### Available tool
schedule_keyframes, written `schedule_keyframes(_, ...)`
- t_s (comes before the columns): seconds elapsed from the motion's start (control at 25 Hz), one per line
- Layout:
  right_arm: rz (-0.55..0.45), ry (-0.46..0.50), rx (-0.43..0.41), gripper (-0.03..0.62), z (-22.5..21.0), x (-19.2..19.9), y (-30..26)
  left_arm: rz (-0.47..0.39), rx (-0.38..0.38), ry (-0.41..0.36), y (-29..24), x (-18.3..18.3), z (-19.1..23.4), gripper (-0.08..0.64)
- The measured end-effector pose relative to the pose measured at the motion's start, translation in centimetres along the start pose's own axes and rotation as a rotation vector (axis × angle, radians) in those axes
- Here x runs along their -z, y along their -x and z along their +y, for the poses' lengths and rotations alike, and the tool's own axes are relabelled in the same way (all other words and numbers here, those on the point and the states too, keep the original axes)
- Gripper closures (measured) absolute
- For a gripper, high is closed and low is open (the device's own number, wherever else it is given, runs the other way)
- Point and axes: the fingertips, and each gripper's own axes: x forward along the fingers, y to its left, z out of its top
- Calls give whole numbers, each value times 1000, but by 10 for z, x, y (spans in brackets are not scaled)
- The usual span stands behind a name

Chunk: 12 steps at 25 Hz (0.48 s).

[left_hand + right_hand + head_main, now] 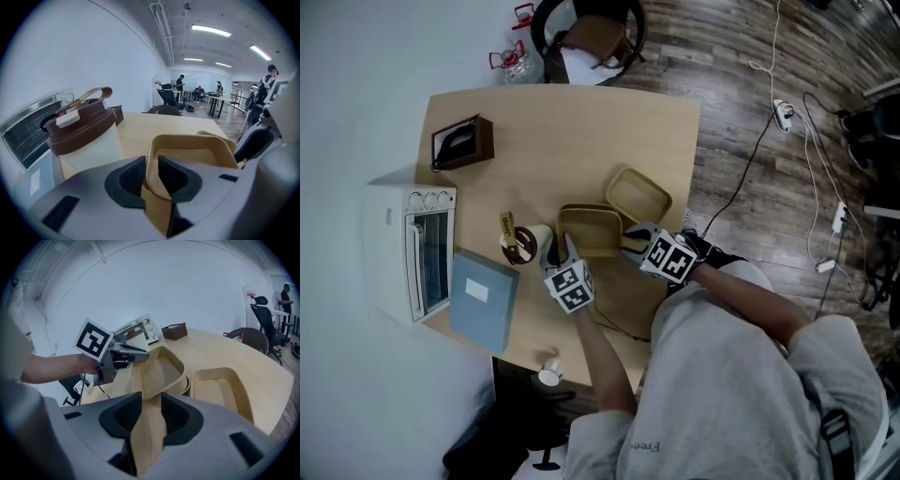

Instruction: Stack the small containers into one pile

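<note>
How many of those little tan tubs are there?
2. One tan tub has the left gripper and right gripper clamped on its walls. The other tub lies on the table just beyond it. Another might be nested unseen.

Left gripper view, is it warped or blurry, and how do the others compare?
Left gripper view: heavy fisheye bends the ceiling lights, corners go black, container crisp, fingers slightly soft. Right gripper view: same warp, table edge bowed. Head view: flat even light, no glare.
</note>
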Motion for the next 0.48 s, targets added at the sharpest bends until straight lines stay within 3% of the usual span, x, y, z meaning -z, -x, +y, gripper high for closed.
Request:
schedule_keyframes(0.28,-2,9,8,461,-3,-6,-2,-37,-22,46,-1,-6,5,482)
schedule_keyframes(0.48,-1,-18,14,462,-8,-4,-10,-31,-36,38,-7,-2,9,482)
